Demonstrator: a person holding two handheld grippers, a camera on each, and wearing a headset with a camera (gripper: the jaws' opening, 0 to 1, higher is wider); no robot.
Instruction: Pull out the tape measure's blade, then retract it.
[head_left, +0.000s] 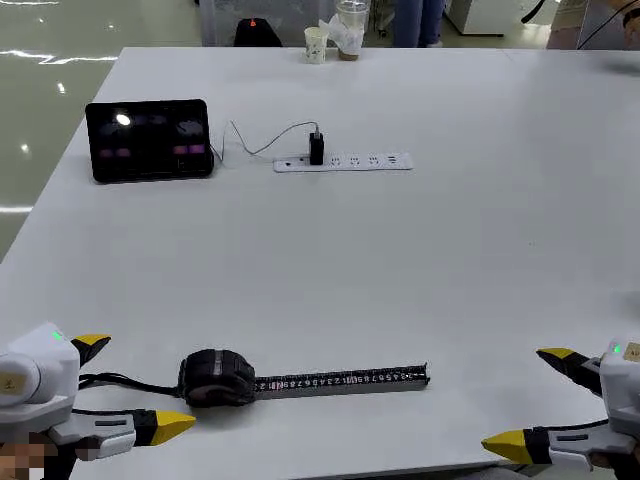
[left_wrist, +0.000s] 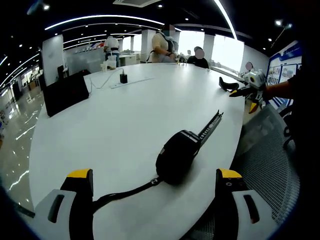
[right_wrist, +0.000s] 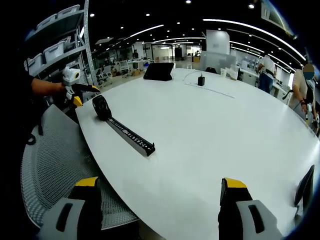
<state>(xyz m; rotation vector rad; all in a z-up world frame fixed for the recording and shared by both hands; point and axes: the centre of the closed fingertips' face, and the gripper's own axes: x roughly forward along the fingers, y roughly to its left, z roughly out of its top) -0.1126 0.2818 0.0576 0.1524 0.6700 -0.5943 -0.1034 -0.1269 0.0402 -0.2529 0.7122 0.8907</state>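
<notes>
Left gripper jaws spread wide at the near edge of the desk, flanking the black strap trailing from the tape measure, not gripping it. Right gripper jaws likewise spread and holding nothing, well apart from the hooked end of the blade, drawn out flat on the desk toward that side. Farther back, 1 dark tablet and a white power strip with 1 black charger plugged in.
</notes>
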